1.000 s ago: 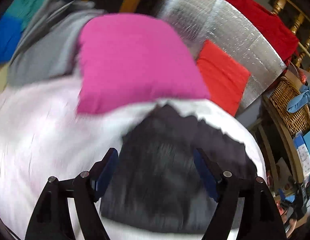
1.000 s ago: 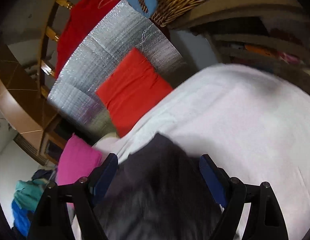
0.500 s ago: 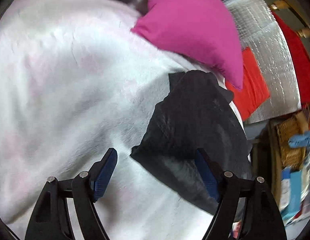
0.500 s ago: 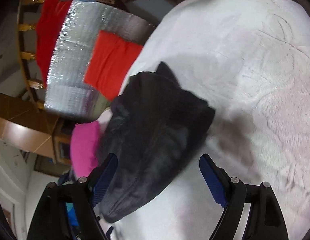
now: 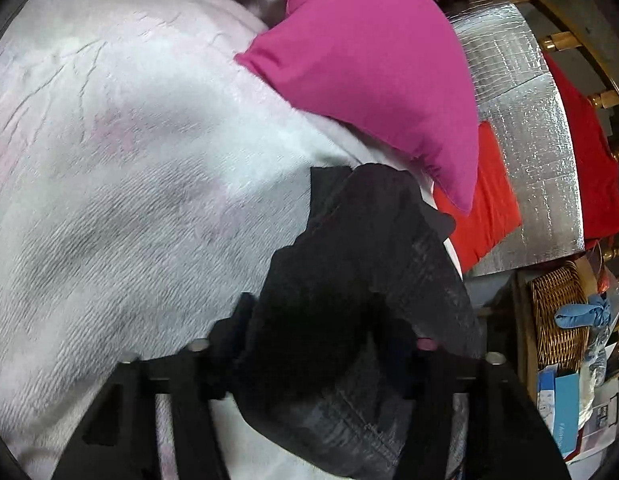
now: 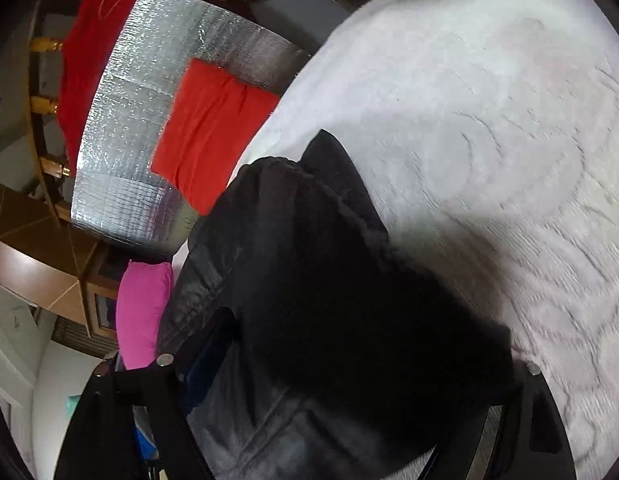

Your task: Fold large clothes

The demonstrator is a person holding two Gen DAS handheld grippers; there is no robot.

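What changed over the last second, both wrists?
Both grippers closed in on the black garment: the left gripper and the right gripper now have dark cloth bunched between their fingers, where each stood open and apart from it before. Whether either has clamped cannot be told. The white bedcover, pink pillow and red cushion are unmoved.

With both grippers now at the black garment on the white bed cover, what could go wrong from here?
1. The black garment lies bunched and covers the jaws of both the left gripper and the right gripper, so a grip may catch several layers, or the white bed cover beneath.
2. The garment's far end lies close to the pink pillow; pulling may drag that pillow along.
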